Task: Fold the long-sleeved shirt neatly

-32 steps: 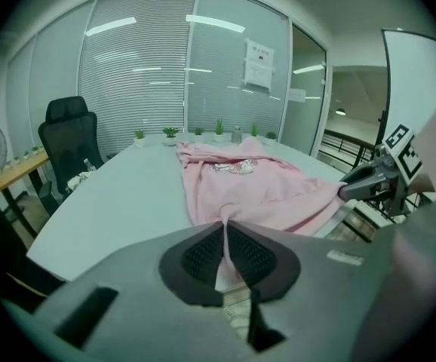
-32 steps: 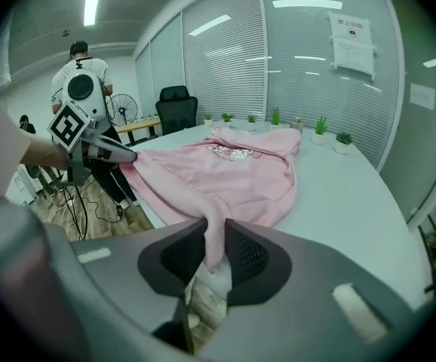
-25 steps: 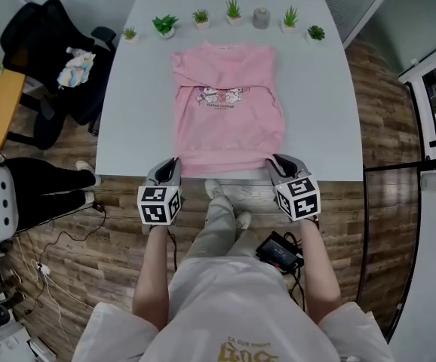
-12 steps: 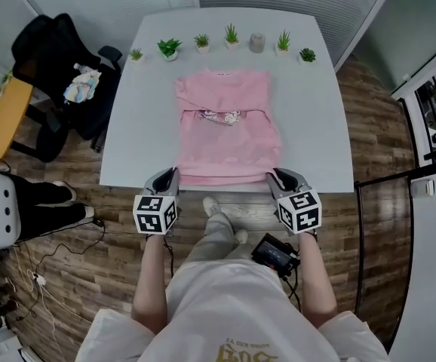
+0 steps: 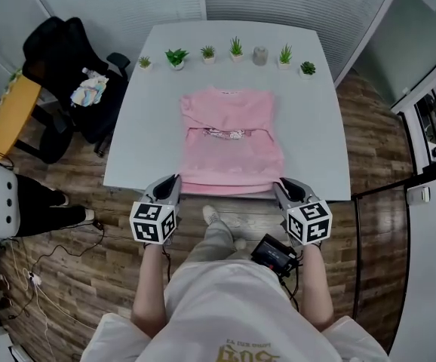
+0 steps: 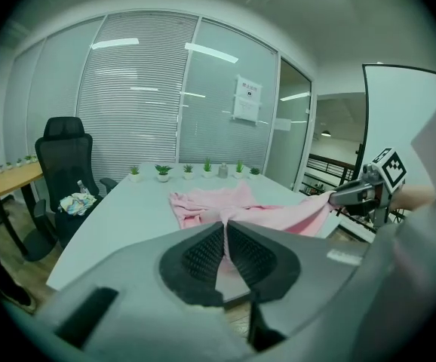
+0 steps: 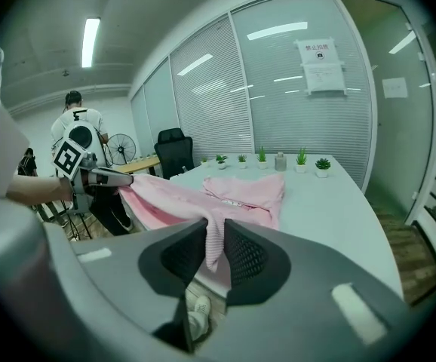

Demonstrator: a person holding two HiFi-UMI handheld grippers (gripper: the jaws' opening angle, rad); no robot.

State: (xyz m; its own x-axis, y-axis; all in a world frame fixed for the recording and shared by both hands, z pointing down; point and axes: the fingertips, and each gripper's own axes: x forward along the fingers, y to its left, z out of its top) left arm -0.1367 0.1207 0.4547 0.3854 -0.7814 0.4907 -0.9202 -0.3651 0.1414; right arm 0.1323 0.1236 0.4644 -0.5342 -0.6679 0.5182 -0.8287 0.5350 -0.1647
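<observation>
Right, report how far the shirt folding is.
Done: sleeves of the pink long-sleeved shirt look folded across its chest on the white table. In hand: left gripper and right gripper each clamp a hem corner, raised. Left: folding the hem up to the collar.

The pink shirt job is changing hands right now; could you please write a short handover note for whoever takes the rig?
Left tongs: shut on the near-left hem corner of the pink shirt.
Right tongs: shut on the near-right hem corner.
Shirt: body flat on the grey table, collar at the far side, hem raised at the near edge between the tongs.
Done: the sleeves appear folded in across the chest.
Left: carry the hem over toward the collar, lay it down, release, smooth.
</observation>
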